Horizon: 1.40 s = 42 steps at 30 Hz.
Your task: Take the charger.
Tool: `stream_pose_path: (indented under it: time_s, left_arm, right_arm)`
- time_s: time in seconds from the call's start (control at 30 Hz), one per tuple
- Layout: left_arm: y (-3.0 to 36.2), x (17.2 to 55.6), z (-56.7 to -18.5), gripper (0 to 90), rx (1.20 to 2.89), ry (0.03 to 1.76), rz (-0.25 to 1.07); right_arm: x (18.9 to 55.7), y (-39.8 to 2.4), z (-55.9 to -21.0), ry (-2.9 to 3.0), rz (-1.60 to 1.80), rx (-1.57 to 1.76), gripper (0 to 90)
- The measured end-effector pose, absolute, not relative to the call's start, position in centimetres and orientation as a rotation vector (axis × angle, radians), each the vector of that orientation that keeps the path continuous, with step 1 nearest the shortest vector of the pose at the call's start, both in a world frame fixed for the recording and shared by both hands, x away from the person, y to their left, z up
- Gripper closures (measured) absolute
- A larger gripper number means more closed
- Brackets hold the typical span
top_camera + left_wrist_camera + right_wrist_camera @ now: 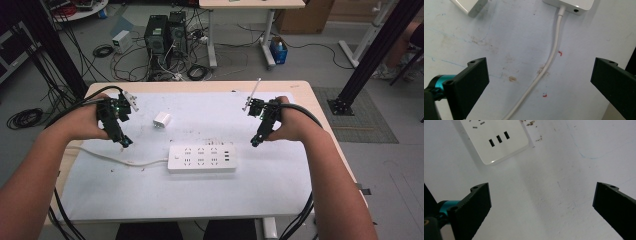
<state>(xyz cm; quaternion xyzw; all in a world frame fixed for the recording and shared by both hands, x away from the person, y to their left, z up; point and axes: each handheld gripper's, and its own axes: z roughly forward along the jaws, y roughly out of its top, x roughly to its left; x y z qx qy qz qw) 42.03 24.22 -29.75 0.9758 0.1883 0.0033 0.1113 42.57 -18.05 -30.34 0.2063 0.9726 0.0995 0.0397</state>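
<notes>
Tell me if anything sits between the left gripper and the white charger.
Nothing visible does. The left gripper hangs open above bare table cover, and the white charger lies beyond it. The power strip and its cord lie off to the side.

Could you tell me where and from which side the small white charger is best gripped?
Probably across its two long flat sides, coming straight down from above. The small white charger lies flat and apart from the power strip, with open mat around it. The left gripper, jaws wide open, is nearer.
</notes>
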Motion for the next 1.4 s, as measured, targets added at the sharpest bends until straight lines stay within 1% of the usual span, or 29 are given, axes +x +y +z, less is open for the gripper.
stream_pose_path:
  time_s: [0.13,0.27,0.5,0.6,0.9,1.07,1.17,1.3,1.4]
  left_arm:
    - [24.1,42.6,-30.1,1.7,2.845,0.622,0.019]
    - [23.9,42.9,-30.5,1.7,2.849,0.627,0.001]
    - [23.5,43.7,-30.9,1.7,2.810,0.717,0.072]
    - [23.4,44.3,-31.3,1.7,2.778,0.797,0.108]
    - [23.0,46.5,-33.2,1.7,2.671,0.999,0.076]
    - [22.3,47.5,-34.3,1.7,2.628,1.102,0.120]
    - [22.1,48.1,-34.8,1.7,2.587,1.148,0.105]
    - [21.8,48.8,-35.5,1.7,2.543,1.192,0.096]
    - [21.2,49.0,-36.0,1.7,2.560,1.182,0.131]
  right_arm:
    - [42.6,-18.1,-30.3,2.988,0.302,0.643,1.1]
    - [42.8,-18.4,-30.5,2.991,0.302,0.644,1.1]
    - [42.6,-18.5,-30.8,2.983,0.270,0.665,1.1]
    - [42.6,-18.4,-30.8,2.974,0.281,0.666,1.1]
    - [42.2,-18.2,-31.0,2.969,0.279,0.651,1.1]
    - [42.2,-18.5,-30.9,2.961,0.273,0.669,1.1]
    - [42.3,-18.6,-30.9,2.952,0.280,0.675,1.1]
    - [42.3,-18.6,-31.0,2.950,0.274,0.672,1.1]
    - [42.4,-18.5,-30.9,2.944,0.276,0.670,1.1]
